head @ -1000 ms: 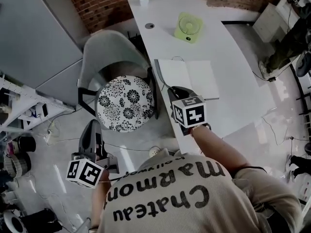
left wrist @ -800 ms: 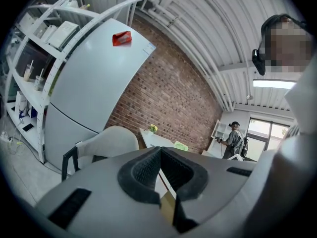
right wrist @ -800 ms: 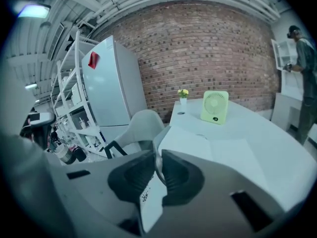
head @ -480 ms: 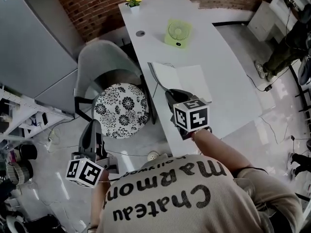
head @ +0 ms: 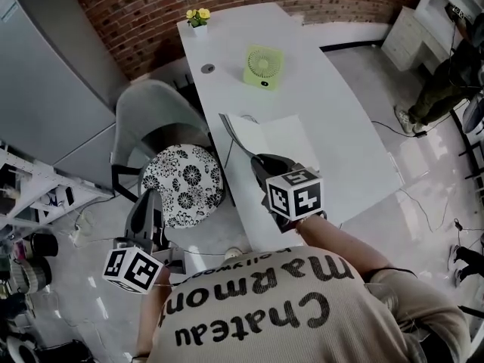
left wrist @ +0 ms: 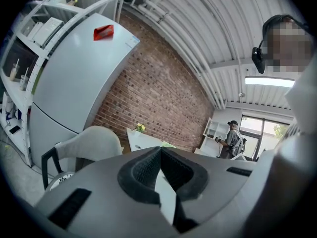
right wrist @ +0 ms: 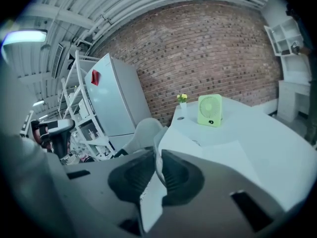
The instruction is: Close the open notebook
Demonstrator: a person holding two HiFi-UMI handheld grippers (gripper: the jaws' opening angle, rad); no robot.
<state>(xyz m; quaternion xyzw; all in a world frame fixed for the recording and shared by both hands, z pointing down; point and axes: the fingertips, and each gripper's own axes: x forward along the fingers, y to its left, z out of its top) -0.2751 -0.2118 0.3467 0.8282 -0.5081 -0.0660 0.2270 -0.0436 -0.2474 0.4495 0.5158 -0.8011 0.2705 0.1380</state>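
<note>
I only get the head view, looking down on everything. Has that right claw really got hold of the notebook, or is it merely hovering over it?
Observer: It has hold: in the right gripper view the right claw is closed on the thin edge of the notebook.
Operator: And the left claw?
Observer: The left gripper view shows the left claw closed on nothing.

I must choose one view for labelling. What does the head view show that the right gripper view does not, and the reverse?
Only the head view: the left gripper, the patterned chair cushion. Only the right gripper view: how the right gripper has its jaws shut on a raised leaf of the open notebook, and the ceiling. Both: the notebook, the green fan, the yellow flowers.
</note>
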